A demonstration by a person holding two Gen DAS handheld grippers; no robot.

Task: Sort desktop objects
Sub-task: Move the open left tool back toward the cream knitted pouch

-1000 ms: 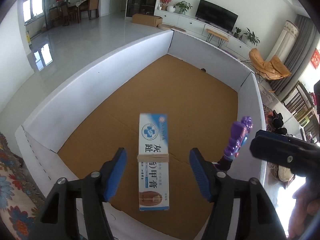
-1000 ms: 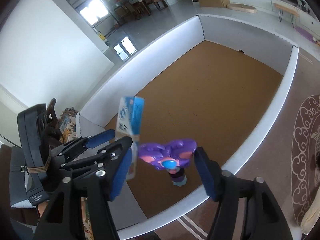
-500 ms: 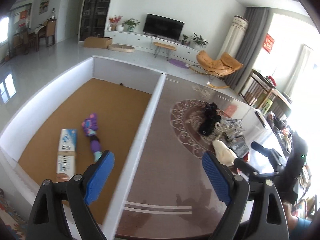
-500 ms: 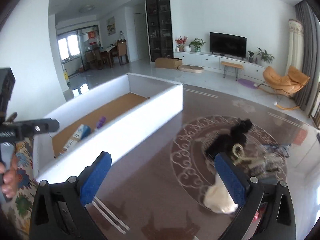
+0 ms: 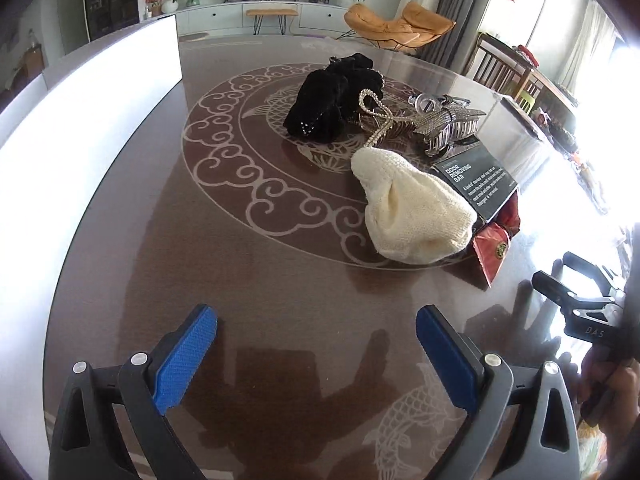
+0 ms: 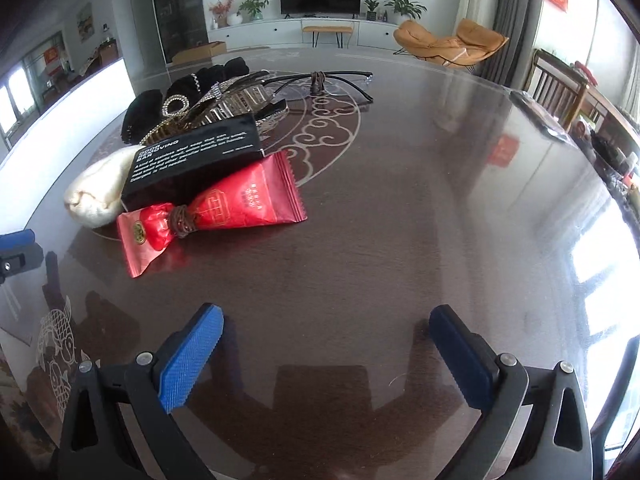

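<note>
Desktop objects sit heaped in one cluster on the glossy brown table [image 5: 280,280], and everything is placed here against the black box [image 5: 476,182] in that heap. Far to its left stands the white-walled bin [image 5: 92,112], probably the sorting destination, which would explain why the pile waits within reach of it. Left of the box lies a black velvet scrunchie [image 5: 332,100], with a pearl strand [image 5: 376,112] draped from it toward a cream knitted pouch [image 5: 412,212] that rests just beside the box. Behind the box a rhinestone claw clip [image 5: 452,126] leans on it. Print on the lid reads "ODOR REMOVING BAR"; the smaller lines are too fine to read. Tucked under the box's near edge is a red foil sachet [image 6: 224,208], cinched with a brown band and bearing gold characters I cannot make out. Spectacles [image 6: 324,80] lie behind the box. Left gripper [image 5: 316,340] hovers with jaws opening, nothing between them; right gripper [image 6: 326,340] hangs spread wide and empty, likely lining up the next pick.
</note>
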